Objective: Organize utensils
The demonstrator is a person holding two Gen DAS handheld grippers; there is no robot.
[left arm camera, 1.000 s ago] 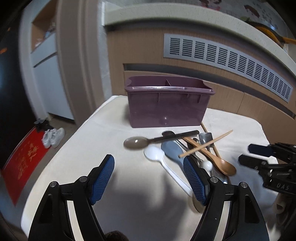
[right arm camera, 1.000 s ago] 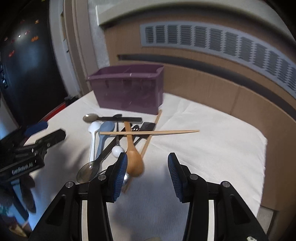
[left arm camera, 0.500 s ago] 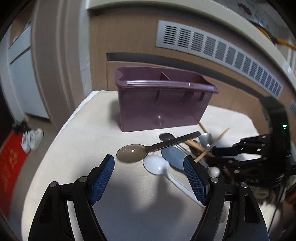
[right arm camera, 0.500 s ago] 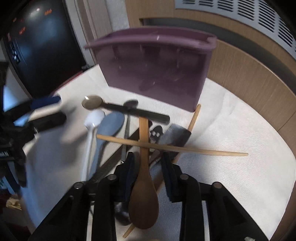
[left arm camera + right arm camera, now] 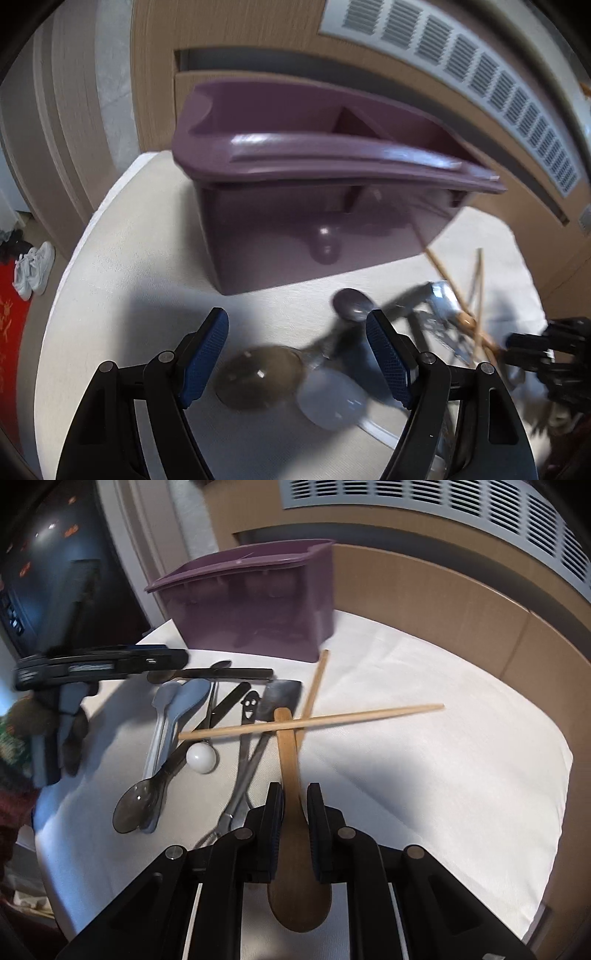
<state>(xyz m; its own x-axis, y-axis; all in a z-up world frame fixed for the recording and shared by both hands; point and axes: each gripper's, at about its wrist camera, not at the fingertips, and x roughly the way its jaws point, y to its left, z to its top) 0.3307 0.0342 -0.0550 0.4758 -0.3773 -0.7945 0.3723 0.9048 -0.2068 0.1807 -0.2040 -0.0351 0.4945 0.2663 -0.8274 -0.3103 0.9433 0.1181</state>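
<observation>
White cloth covers the worktop (image 5: 424, 709), and a brown wall with a grey vent (image 5: 443, 513) is seen behind it.

The right tongs (image 5: 294, 805) are closed on the wooden spoon (image 5: 291, 812). The spoon is held by its neck, with the bowl close to the camera and the handle pointing away. The handle tip is tucked under a long chopstick (image 5: 314, 722) that lies across the pile. A second chopstick (image 5: 314, 686) is crossed under the first and points to the purple box (image 5: 258, 602).

The left tongs (image 5: 295, 354) are wide open, and nothing is held in them. They are hung low over the worktop, just above a dark clear spoon (image 5: 258, 376) and a white spoon (image 5: 332, 402). A small dark spoon (image 5: 351, 304) lies just past them. The picture here is blurry.

Left of the wooden spoon, the other things are piled side by side: a metal spatula (image 5: 280, 698), a black tool with a smiley face (image 5: 251, 705), a white ball (image 5: 201, 757) and a blue-grey spoon (image 5: 184, 701).

The purple box is set at the back of the worktop, near the wall. It is split inside by a wall. What is in it cannot be told.
</observation>
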